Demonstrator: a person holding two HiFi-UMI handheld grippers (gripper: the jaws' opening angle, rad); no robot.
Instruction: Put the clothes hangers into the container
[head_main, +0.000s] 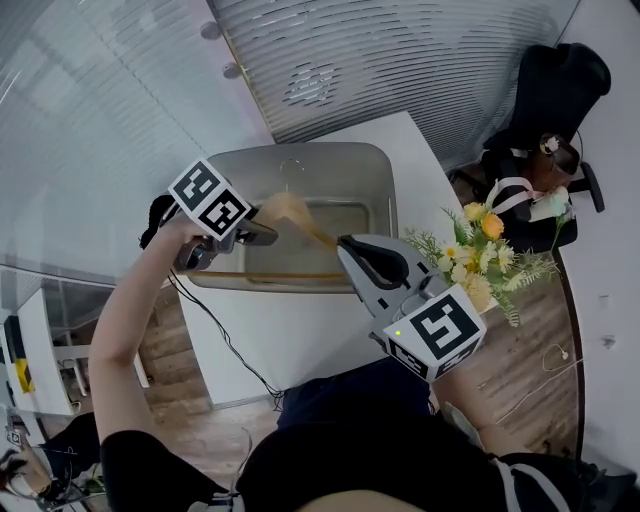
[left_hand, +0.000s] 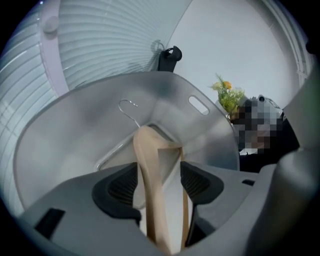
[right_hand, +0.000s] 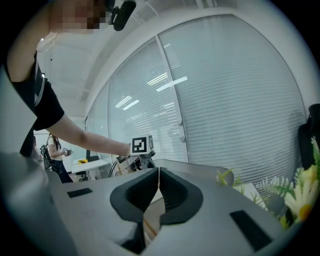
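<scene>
Slatted blinds (head_main: 420, 50) cover tall windows, daylight pale. White worktop (head_main: 412, 150) stands before them. Wooden floor (head_main: 520, 350). Black office chair (head_main: 555, 85) in corner. Yellow flowers (head_main: 478, 255) beside worktop.

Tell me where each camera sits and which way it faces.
Head view: head-mounted, steeply down at the container; shows left arm, left gripper, right gripper.
Left gripper view: rides that gripper, down into the container; open jaws, hanger between.
Right gripper view: rides that gripper, level toward the blinds; shut jaws, left arm.
Shared: first two show container and hanger.
</scene>
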